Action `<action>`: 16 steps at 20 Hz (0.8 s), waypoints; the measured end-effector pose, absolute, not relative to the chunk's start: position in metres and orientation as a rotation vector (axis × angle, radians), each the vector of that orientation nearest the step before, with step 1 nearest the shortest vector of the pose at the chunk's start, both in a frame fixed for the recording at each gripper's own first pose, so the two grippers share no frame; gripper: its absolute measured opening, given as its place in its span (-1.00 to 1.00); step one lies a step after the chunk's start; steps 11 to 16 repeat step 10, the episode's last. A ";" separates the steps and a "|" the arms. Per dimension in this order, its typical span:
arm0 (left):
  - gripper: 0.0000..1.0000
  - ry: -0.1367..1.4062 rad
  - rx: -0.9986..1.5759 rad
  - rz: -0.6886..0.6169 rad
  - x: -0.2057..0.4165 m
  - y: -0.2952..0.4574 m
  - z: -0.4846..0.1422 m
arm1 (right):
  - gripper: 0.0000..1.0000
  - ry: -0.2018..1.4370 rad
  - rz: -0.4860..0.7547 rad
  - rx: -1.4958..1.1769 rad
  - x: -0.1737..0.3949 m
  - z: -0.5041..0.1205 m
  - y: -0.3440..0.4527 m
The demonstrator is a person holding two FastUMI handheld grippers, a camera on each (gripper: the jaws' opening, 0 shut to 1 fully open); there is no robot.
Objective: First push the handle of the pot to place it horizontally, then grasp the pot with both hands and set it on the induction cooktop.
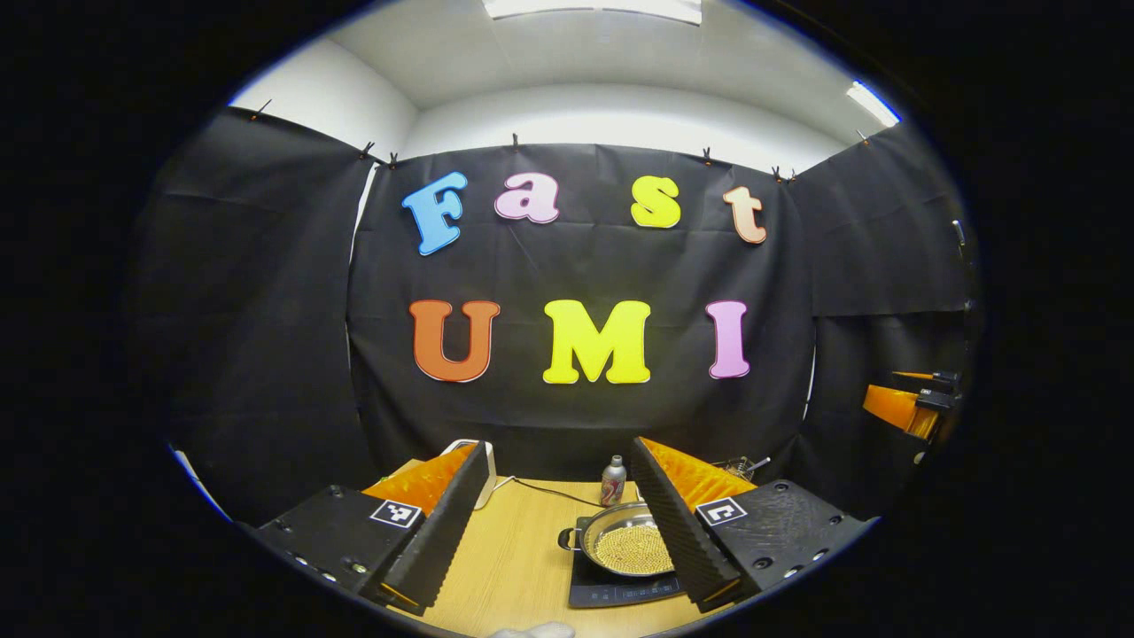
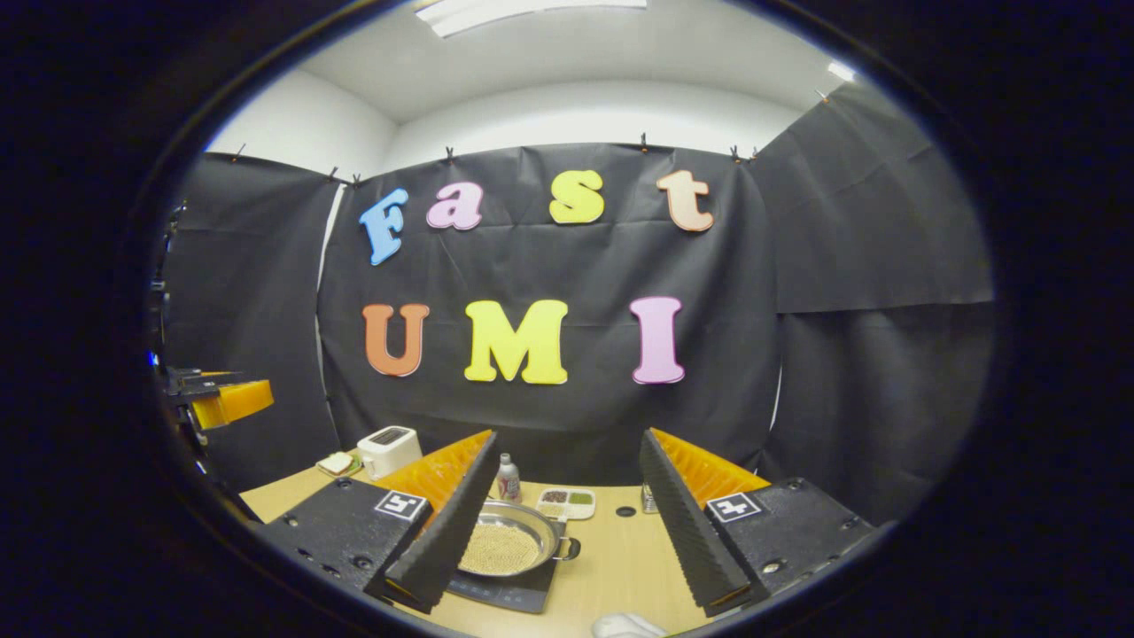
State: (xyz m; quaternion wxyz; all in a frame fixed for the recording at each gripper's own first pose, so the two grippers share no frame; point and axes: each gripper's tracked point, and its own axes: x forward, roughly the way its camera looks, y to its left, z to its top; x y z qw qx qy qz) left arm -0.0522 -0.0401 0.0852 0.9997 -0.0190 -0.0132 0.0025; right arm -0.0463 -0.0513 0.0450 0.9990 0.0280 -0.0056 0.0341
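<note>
With the pot (image 1: 625, 542) seated on the induction cooktop (image 1: 620, 587) near the middle of the bench (image 1: 514, 558), I hold my left gripper (image 1: 558, 523) and right gripper (image 2: 567, 523) raised, fingers wide and empty, judging only clean withdrawal remains.

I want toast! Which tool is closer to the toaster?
Left, probably. The toaster peeks from behind a finger of the left tool, nearly straight ahead; from the right tool it sits well off to the left.

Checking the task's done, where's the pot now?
The pot sits on the induction cooktop on the wooden table, low left-centre in the right gripper view, before a small bottle.
</note>
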 end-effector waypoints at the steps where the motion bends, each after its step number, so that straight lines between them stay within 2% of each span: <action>1: 0.94 -0.030 -0.038 0.004 -0.052 -0.040 0.086 | 1.00 -0.011 0.068 0.056 -0.046 0.045 -0.051; 16: 0.94 -0.028 -0.053 -0.029 -0.044 -0.037 0.092 | 1.00 -0.030 0.064 0.060 -0.044 0.054 -0.044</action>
